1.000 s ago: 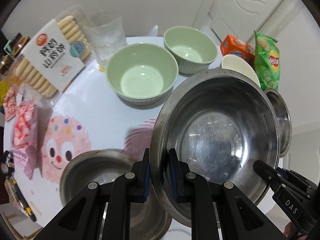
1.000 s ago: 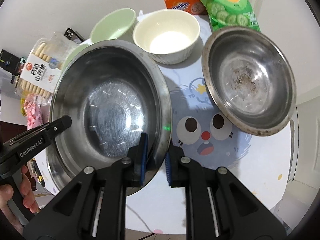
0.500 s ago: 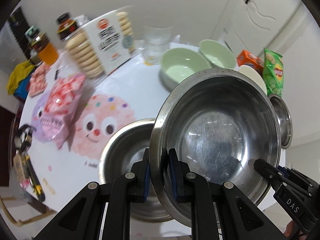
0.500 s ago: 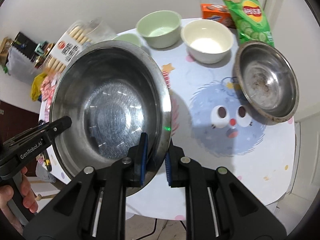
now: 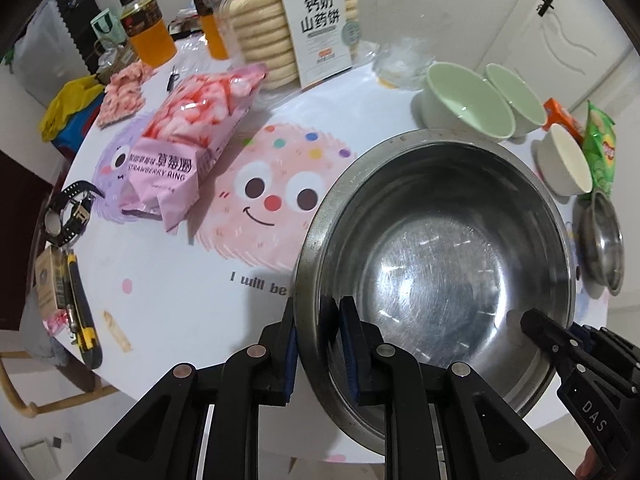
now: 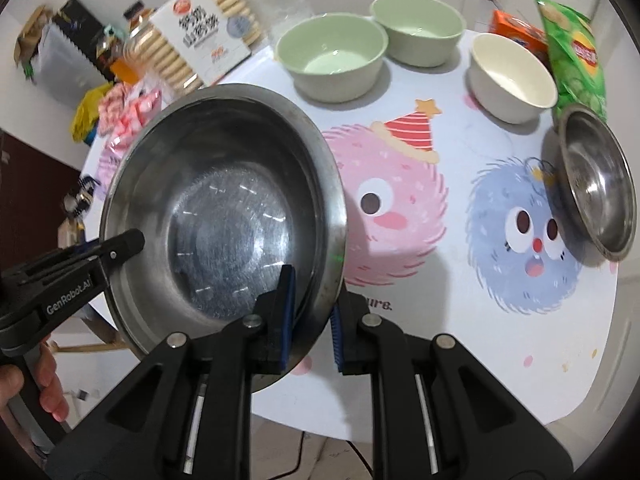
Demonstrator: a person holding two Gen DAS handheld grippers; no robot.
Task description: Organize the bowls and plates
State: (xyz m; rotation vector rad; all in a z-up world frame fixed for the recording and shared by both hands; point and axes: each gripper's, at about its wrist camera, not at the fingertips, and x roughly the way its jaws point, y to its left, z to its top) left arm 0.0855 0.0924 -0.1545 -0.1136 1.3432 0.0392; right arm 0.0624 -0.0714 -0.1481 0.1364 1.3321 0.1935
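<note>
Both grippers hold one large steel bowl point(image 5: 436, 264) in the air above the table's near edge. My left gripper point(image 5: 318, 344) is shut on its left rim. My right gripper point(image 6: 312, 316) is shut on its right rim, where the bowl point(image 6: 224, 216) tilts toward the camera. Two green bowls point(image 6: 334, 62) point(image 6: 418, 32) and a cream bowl point(image 6: 512, 76) stand at the table's far side. A smaller steel bowl point(image 6: 598, 180) sits at the right edge.
A round table point(image 6: 460, 300) with cartoon print. A pink snack bag point(image 5: 188, 144), a biscuit pack point(image 5: 304, 20), juice bottles point(image 5: 148, 26) and a clear glass point(image 5: 400, 66) stand at left and back. A green chip bag point(image 6: 572, 56) and orange box point(image 6: 516, 32) are far right.
Both grippers have lifted the large steel bowl up and back toward the table's near edge. The second steel bowl that lay beneath it is out of sight.
</note>
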